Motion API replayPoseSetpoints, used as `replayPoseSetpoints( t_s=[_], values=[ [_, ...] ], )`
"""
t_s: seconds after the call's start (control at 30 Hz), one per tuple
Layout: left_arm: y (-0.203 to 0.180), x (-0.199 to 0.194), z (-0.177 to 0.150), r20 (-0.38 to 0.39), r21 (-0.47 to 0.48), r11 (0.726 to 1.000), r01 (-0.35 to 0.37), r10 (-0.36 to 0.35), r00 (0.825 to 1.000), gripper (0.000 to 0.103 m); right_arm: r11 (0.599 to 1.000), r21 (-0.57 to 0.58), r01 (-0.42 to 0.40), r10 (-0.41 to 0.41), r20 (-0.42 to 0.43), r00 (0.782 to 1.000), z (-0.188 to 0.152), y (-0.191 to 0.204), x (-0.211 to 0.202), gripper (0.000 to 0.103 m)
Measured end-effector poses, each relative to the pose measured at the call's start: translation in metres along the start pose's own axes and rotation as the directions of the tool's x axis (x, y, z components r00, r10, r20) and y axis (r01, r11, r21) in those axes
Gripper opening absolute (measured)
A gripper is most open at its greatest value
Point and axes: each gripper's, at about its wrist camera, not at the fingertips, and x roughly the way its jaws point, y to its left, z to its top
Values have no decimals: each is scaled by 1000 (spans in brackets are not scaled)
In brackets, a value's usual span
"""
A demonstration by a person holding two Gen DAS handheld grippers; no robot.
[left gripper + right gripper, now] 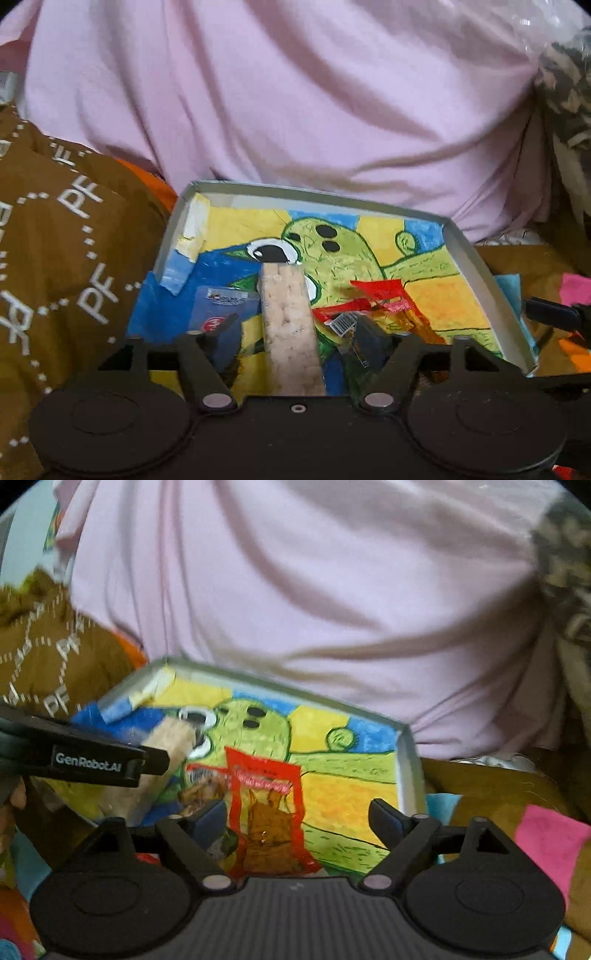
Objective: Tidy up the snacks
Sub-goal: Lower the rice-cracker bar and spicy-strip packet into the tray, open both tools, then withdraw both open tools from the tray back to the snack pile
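In the left wrist view, the left claw [291, 332] hangs over a shallow box [476, 258] lined with a bright drawing of a green creature. A long pale cracker pack [288, 325] lies lengthwise between its fingers, its far end reaching the creature's eye. The fingers stand spread, with a gap on either side of the pack, so it seems to rest on the box floor, not pinched. A small blue packet [221, 306] lies just left of it, and a red wrapper [373, 299] with a barcode just right. The box sits on brown printed fabric [66, 236], with a pink sheet [295, 92] heaped behind.

To do this step well, the left claw should lift straight back along the pack's length, so neither finger drags it or nudges the blue packet.

The right wrist view shows the right claw [299, 816] spread wide, holding nothing. Below it lies a red snack bag [269, 805] with a clear window, flat in the box [406, 768]; this view is blurred, so whether the bag touches the left finger is hard to tell. The left claw's black finger [92, 760] crosses from the left edge, beside the cracker pack [162, 764].

Only this view shows the red bag's full shape and the left claw from outside; only the left view shows the blue packet and the barcode.
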Motion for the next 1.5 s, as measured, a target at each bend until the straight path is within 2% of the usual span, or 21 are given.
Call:
replayPoseSetpoints(
  t_s=[0.13,0.2,0.33,0.53,0.67,0.8,1.03,1.23,1.5],
  values=[
    [5,-27,-3,34,-25,1000,-5,6,999,90,999,42,-15,12,76,997,-4,-7,-30,97],
    [8,-44,-6,54,-33,999,-11,12,998,101,998,57,-19,13,109,994,-7,-6,-47,98],
    [10,-80,-15,95,-46,999,-14,18,995,102,994,95,-48,32,164,986,-11,-2,-86,103],
    [9,-142,-36,150,-57,998,-2,11,989,102,989,110,-94,68,222,973,-25,14,-154,103],
    [7,-188,-59,198,-54,999,-5,16,980,102,984,139,-114,87,190,978,-45,29,-194,103],
    [3,-229,-83,230,-14,1000,-6,9,973,102,982,166,-93,68,151,986,-70,43,-232,103],
    [-5,-287,-125,210,7,1000,-12,10,978,102,972,208,-112,98,76,992,-99,47,-272,103],
    [-9,-310,-168,176,68,997,-41,29,984,102,969,208,-135,141,-13,990,-125,56,-285,103],
    [-1,-316,-199,110,65,995,-74,66,992,102,967,203,-155,168,-49,985,-148,62,-294,103]
  ],
)
